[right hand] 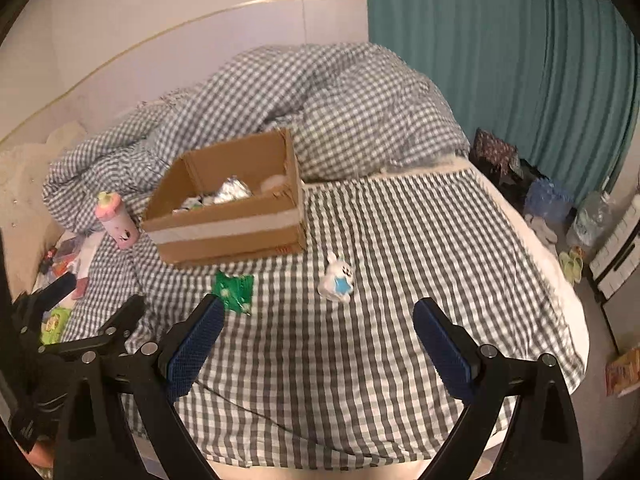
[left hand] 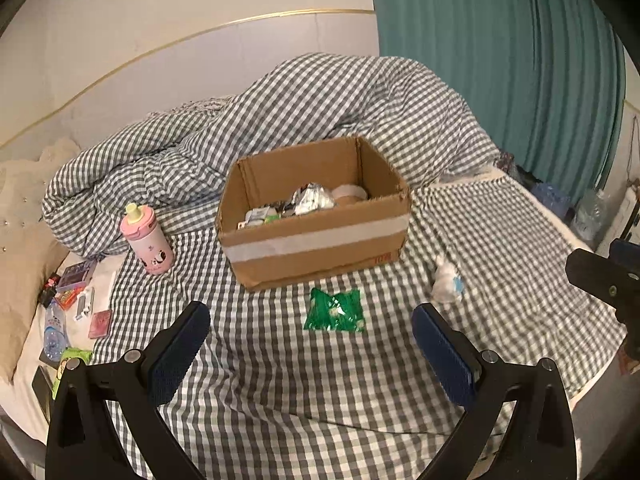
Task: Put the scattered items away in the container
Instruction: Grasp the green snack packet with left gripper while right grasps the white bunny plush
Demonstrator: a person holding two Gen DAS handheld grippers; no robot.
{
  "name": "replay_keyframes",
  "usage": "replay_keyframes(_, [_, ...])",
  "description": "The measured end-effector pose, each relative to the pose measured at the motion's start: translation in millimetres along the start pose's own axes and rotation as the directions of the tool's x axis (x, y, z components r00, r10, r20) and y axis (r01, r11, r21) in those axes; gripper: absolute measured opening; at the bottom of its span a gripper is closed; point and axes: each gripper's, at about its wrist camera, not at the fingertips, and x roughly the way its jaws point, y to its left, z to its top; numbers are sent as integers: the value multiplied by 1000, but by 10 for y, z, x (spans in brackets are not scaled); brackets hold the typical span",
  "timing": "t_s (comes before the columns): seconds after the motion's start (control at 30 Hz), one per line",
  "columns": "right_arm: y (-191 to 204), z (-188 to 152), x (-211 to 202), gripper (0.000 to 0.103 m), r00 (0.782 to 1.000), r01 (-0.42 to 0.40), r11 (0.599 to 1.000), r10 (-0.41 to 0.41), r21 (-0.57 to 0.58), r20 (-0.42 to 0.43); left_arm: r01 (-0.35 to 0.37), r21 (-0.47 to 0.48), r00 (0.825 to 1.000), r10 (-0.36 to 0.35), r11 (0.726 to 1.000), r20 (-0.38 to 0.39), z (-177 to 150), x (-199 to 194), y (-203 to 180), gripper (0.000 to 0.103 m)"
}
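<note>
An open cardboard box (left hand: 320, 248) sits on the checked bed, with foil and small packets inside; it also shows in the right wrist view (right hand: 228, 236). A green foil packet (left hand: 334, 311) (right hand: 235, 288) lies just in front of the box. A white rabbit toy (left hand: 446, 280) (right hand: 338, 278) lies to its right. A pink bottle (left hand: 147, 240) (right hand: 116, 220) stands left of the box. My left gripper (left hand: 312, 344) is open and empty, short of the green packet. My right gripper (right hand: 318, 340) is open and empty, short of the rabbit.
A heaped checked duvet (left hand: 320, 100) lies behind the box. Several small packets and cards (left hand: 76, 304) lie at the bed's left edge by a pillow (left hand: 24, 240). A teal curtain (right hand: 500, 60) and floor clutter (right hand: 560, 208) are to the right.
</note>
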Motion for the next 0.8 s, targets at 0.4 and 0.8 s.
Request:
replay_keyframes(0.4, [-185,-102,540,95,997,15,1000,-14,17,-79,-20,-44,995,16,999,-97,-261,550,22,103])
replay_keyframes(0.8, [-303,-49,1226,95,989,-8,999,13,36,-150,-16,-157,980,-16,987,-199,-352,1288,84,103])
